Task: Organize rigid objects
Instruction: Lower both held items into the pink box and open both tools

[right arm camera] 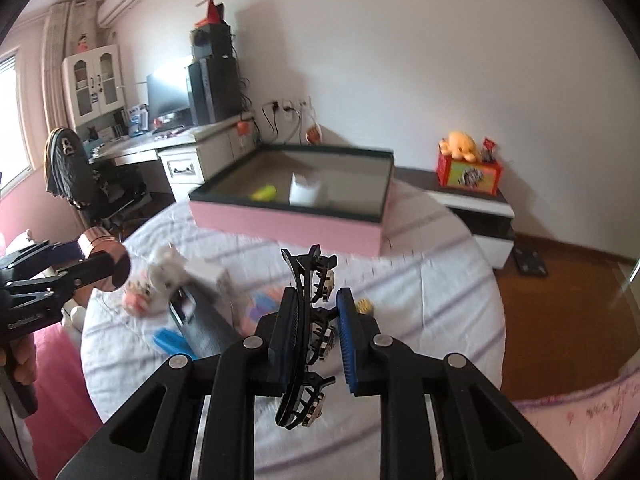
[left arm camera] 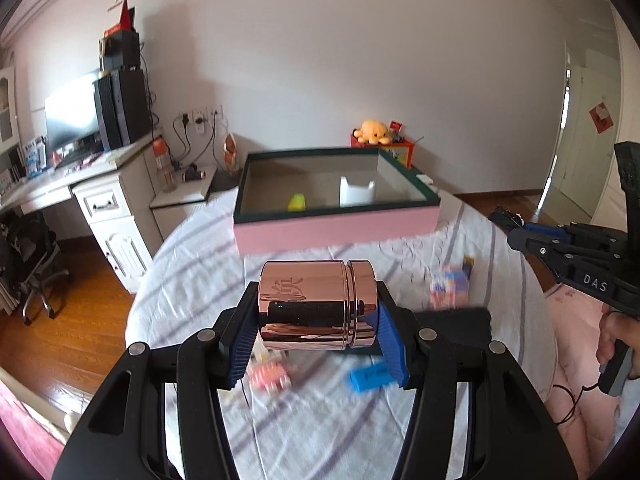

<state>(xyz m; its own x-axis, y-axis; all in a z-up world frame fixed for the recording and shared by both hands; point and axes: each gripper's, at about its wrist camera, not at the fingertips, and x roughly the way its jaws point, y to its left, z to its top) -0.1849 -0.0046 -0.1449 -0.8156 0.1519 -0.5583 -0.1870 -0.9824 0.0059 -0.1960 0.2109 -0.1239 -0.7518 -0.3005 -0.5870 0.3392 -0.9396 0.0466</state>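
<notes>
We hold a rose-gold canister (left arm camera: 316,304) sideways in our left gripper (left arm camera: 316,330), jaws part-open and clamped on its ends; our right gripper (right arm camera: 316,334), nearly closed, pinches a black hair claw (right arm camera: 310,344); both hang above the striped bed (right arm camera: 420,280), short of the pink box (left arm camera: 336,230).

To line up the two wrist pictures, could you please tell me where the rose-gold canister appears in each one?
Left wrist view: the rose-gold canister lies sideways at centre, clamped in the left gripper.
Right wrist view: the canister sits at the far left edge, end-on, in that same gripper.
Shared landmark: the pink box on the bed, beyond both grippers.
</notes>
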